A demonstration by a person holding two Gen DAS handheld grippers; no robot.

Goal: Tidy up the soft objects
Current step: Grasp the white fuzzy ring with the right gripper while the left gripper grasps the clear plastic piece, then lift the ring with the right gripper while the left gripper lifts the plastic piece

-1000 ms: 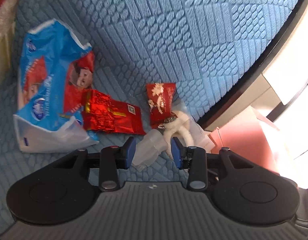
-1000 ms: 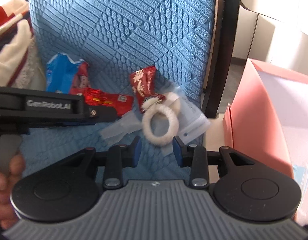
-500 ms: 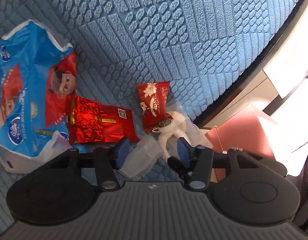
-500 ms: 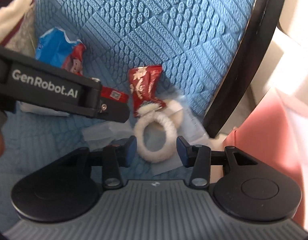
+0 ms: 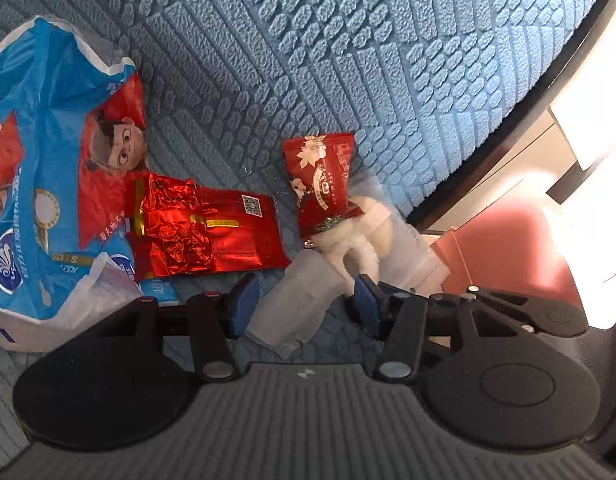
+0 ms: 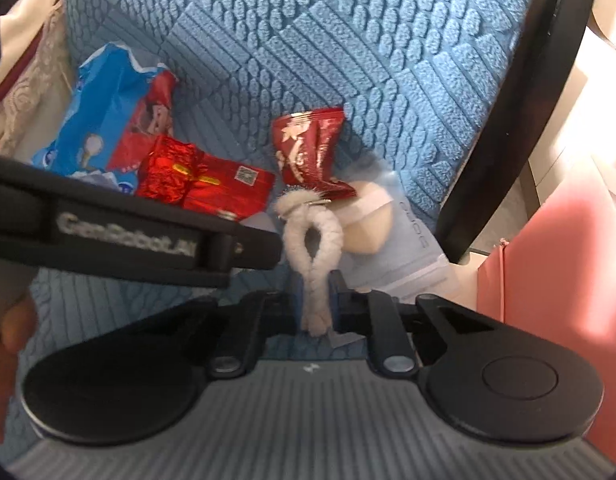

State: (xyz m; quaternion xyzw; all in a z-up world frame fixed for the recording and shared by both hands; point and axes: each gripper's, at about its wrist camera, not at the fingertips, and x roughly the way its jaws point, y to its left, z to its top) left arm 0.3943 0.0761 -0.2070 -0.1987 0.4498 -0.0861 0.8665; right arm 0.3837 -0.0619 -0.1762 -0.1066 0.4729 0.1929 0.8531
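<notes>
A white fuzzy hair loop [image 6: 320, 236] lies on the blue textured cushion [image 6: 348, 40]. My right gripper [image 6: 317, 312] is shut on its near end, squeezing the ring into a narrow loop. The loop also shows in the left wrist view [image 5: 358, 252], right of a clear plastic bag [image 5: 300, 304]. My left gripper [image 5: 302, 306] is open around that clear bag. A small red snack packet [image 5: 322, 184] lies just beyond the loop. A crinkled red foil pack [image 5: 204, 228] and a blue tissue pack [image 5: 48, 184] lie to the left.
A pink box [image 6: 556, 272] stands on the floor to the right, past the cushion's dark edge [image 6: 520, 92]. A round cream puff in clear wrap [image 6: 368, 220] lies beside the loop. Cream and red fabric [image 6: 24, 60] sits at far left.
My right gripper has closed on the white loop, flattening the ring. My left gripper has moved closer, its open fingers now around the clear bag.
</notes>
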